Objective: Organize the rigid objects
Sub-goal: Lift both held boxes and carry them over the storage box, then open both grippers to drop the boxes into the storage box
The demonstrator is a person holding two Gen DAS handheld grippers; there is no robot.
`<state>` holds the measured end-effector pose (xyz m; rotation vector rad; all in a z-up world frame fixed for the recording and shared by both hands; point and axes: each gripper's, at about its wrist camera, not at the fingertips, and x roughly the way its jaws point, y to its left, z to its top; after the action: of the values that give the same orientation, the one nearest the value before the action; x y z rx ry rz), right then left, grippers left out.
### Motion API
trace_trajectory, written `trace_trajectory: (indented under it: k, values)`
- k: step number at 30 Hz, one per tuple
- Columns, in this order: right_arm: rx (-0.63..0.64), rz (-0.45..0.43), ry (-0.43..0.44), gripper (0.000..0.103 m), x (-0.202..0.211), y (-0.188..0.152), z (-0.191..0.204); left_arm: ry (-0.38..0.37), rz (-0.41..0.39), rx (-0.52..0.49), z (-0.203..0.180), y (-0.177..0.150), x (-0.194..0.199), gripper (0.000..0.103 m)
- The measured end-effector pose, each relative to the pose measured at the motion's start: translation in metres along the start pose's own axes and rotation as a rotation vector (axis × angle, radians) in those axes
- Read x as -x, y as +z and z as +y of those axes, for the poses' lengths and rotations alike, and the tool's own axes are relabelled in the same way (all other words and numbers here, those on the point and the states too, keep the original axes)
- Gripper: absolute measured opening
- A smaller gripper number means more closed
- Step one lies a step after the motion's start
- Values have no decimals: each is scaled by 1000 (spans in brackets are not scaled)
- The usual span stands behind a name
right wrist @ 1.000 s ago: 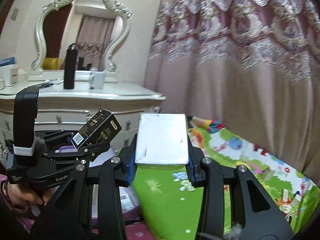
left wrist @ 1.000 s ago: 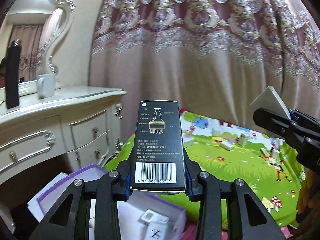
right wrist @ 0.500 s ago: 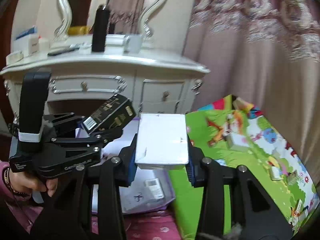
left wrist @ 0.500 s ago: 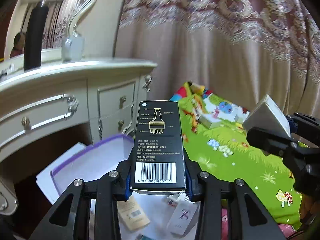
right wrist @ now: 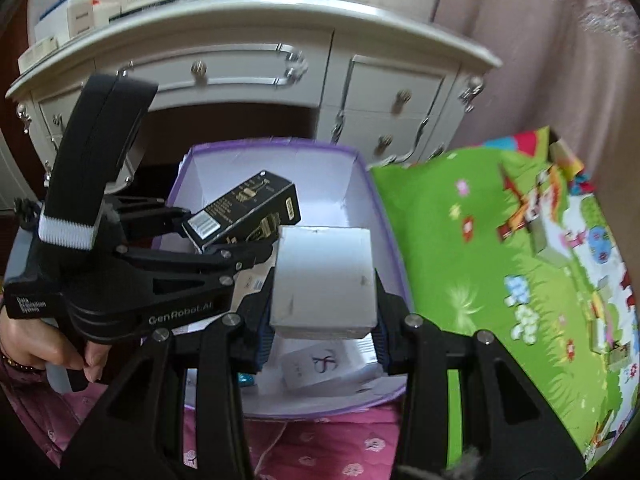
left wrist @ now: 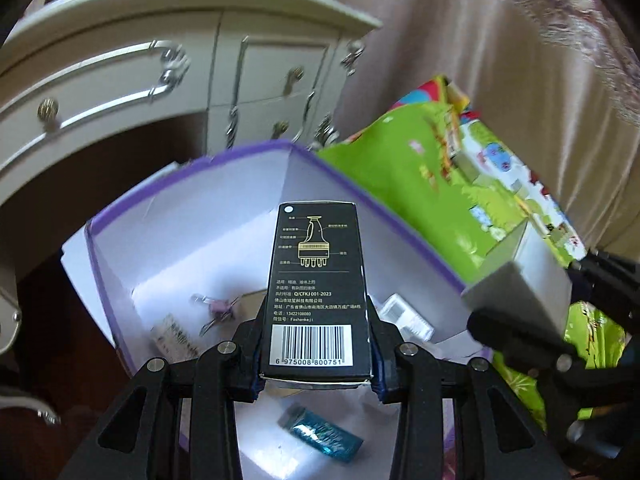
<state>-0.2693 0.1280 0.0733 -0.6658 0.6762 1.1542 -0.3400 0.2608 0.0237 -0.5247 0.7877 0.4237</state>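
We hold two boxes over the purple-rimmed bin (right wrist: 384, 208), both claws clamped.
Left gripper (left wrist: 316, 354) pinches the black box (left wrist: 316, 292) at frame center; barcode reads 6 975008 800751, also "Q/CFKJ 001-2023". Right gripper (right wrist: 323, 330) squeezes the plain white box (right wrist: 325, 276) at center; left tool body, lower left, reads "GenRobot.AI". In the bin: a teal packet (left wrist: 326, 438), a white card (right wrist: 316, 364) with a scribbled logo, and small cartons we can't read.
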Motion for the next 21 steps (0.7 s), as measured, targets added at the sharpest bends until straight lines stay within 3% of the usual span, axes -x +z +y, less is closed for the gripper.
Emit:
trace_trajectory:
  k: [12, 15, 17, 21]
  values:
    - [41, 48, 106, 44, -38, -15, 19, 116, 113, 28, 25, -6, -29, 42]
    - [22, 55, 142, 45, -45, -19, 17, 172, 150, 31, 29, -4, -35, 69]
    - [-20, 42, 144, 57, -42, -23, 8, 212, 148, 33, 31, -2, -34, 84]
    - [-124, -8, 156, 69, -21, -35, -22, 278, 150, 3, 24, 3, -32, 85]
